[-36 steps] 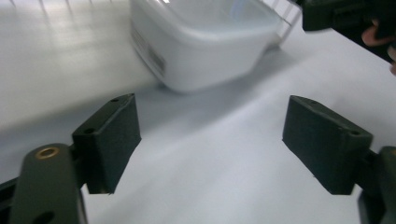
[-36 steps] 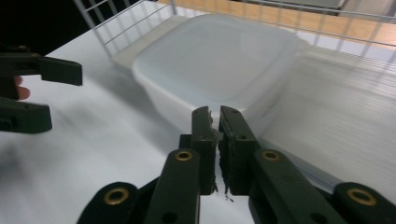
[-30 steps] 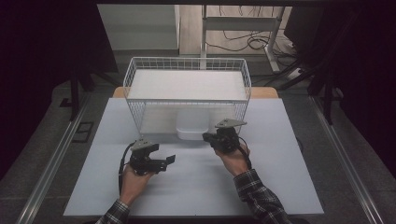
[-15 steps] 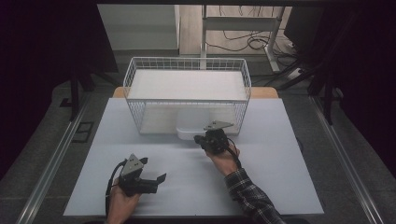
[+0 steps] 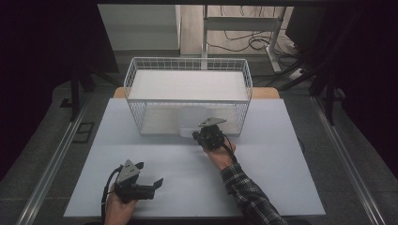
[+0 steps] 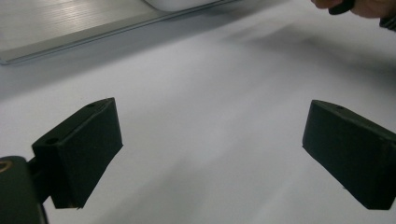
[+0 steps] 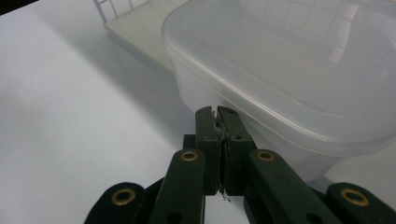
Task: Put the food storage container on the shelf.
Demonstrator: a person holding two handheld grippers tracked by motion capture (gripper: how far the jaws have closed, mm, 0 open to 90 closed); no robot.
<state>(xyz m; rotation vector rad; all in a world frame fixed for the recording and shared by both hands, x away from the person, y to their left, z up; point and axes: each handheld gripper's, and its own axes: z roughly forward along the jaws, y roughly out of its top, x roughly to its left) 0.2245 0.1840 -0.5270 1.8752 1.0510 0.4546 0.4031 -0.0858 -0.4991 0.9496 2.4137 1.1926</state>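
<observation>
- The right gripper (image 7: 219, 114) has its jaws pressed flat together with nothing between them; the tips sit at the lower wall of a clear plastic container (image 7: 289, 79), touching it or just short of it — I cannot tell which.
- In the high view that same right gripper (image 5: 206, 133) is at the near edge of the wire basket (image 5: 136, 84), with the container (image 5: 190, 119) directly ahead of it and a little to its left, half under the basket's front wall.
- The container's long axis appears to run across the jaw line, so its near long side faces the shut tips; a push or a nudge along the table looks like what the coming move turns on, more than a grasp.
- The left gripper (image 6: 210, 154) has its jaws spread wide over bare white table (image 6: 196, 107), holding nothing.
- In the high view the left gripper (image 5: 141, 185) lies near the table's front edge, well apart from the container, so the right hand is clearly the nearer.
- No brand, label or readable writing shows on the container, basket or grippers.
</observation>
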